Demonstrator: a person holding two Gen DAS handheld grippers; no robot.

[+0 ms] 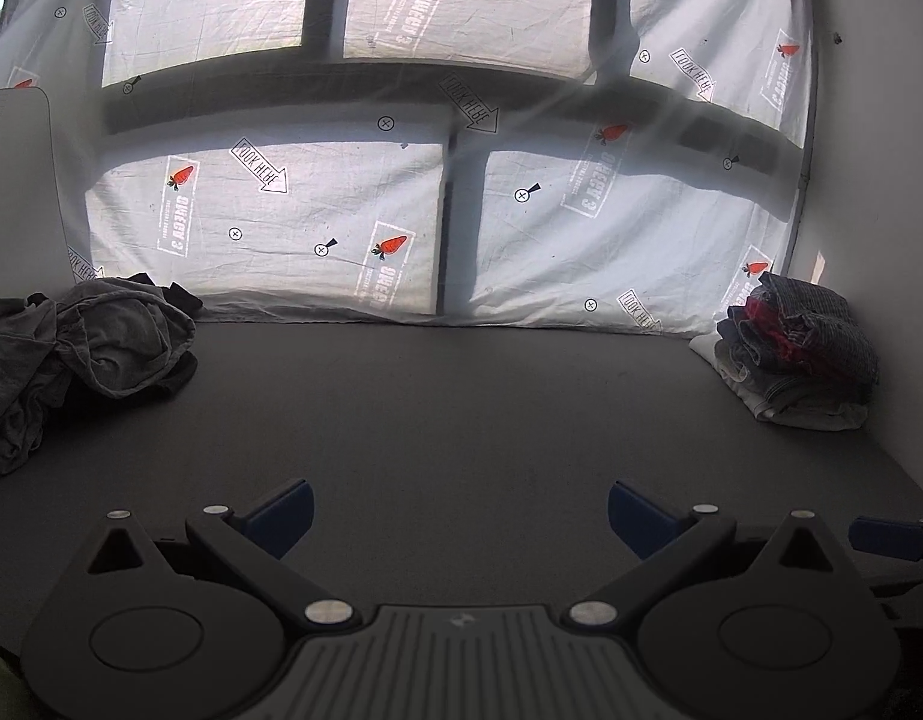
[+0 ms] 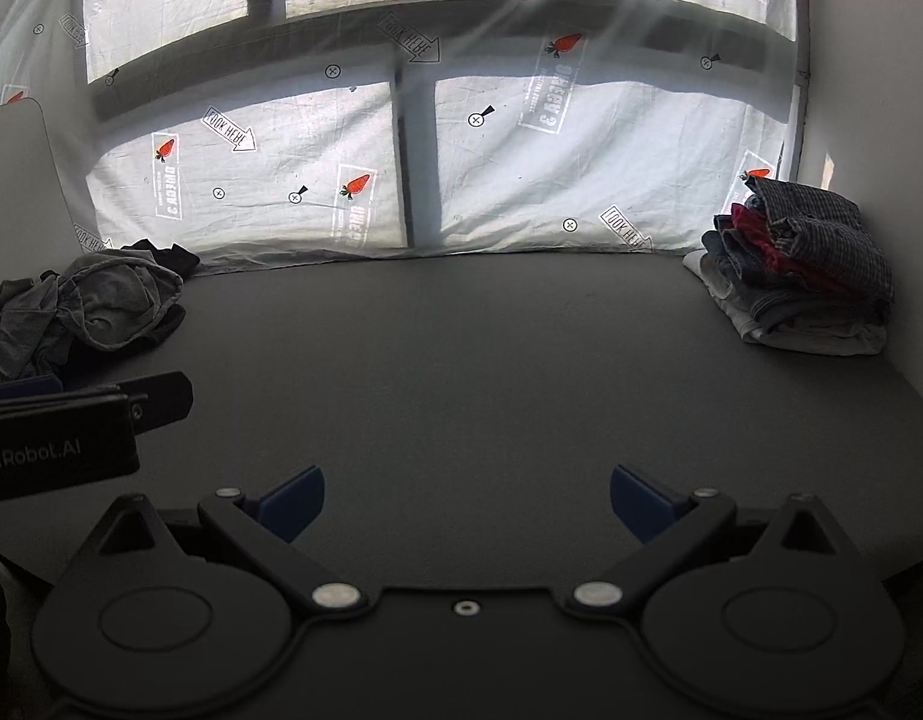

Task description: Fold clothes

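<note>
Both tools are hovering low over the near edge of the dark grey matte tabletop [image 1: 461, 408], side by side and pointing toward the far wall. The left gripper [image 1: 459, 516] is sitting with its blue-tipped fingers [image 1: 284, 513] spread wide, nothing between them. The right gripper [image 2: 467, 501] is doing the same: jaws wide apart, empty, only bare table showing in the gap.

The crumpled heap of unfolded grey and black garments [image 1: 83, 354] is lying at the far left of the table, up against the white printed sheet [image 1: 269, 228] that is hanging across the window. From the left wrist view the heap is sitting ahead and well to the left of the left gripper; from the right wrist view the same heap [image 2: 83, 306] is lying farther left again, beyond the left tool's black body (branding partly readable). So the left hand is looking nearer to the heap, and the reach would be running diagonally far-left. The heap is showing no clear long axis; edges and collars are too bunched to tell.

The folded stack of dark checked, red and denim clothes on a white piece [image 2: 803, 264] is resting at the far right by the wall, nearer the right gripper. The middle of the table is lying between the two piles, likely the folding area.
</note>
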